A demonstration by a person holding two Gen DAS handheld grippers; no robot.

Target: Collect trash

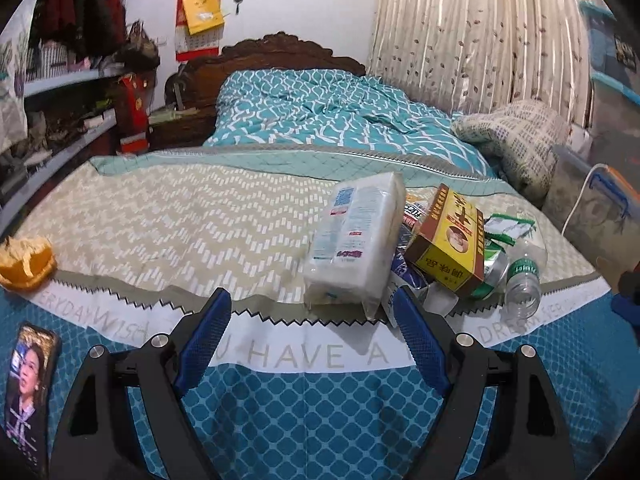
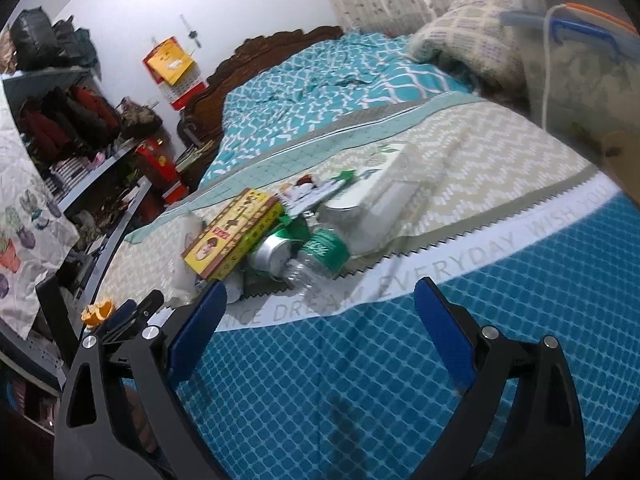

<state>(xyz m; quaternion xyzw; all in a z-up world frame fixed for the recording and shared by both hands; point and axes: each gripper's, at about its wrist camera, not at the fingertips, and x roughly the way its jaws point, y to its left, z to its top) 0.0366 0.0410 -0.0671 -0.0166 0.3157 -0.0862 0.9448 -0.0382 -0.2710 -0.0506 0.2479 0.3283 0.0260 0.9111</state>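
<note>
A heap of trash lies on the bed's beige quilt band. In it are a white tissue pack (image 1: 356, 240), a yellow-brown carton (image 1: 448, 236), a green can (image 1: 494, 268), a clear plastic bottle (image 1: 524, 280) and green-white wrappers (image 1: 508, 228). My left gripper (image 1: 312, 320) is open just short of the tissue pack's near end, with nothing between its pads. In the right wrist view the carton (image 2: 232, 236), can (image 2: 272, 256) and bottle (image 2: 320, 252) lie just beyond my right gripper (image 2: 320, 312), which is open and empty. An orange peel (image 1: 26, 260) sits far left on the quilt.
A phone (image 1: 30, 392) with a lit screen lies on the blue cover at the near left. A clear storage bin (image 2: 580, 80) with a white cable stands at the right of the bed. Shelves (image 1: 60, 128) with clothes line the left wall. A blurred white pack (image 2: 380, 200) lies right of the bottle.
</note>
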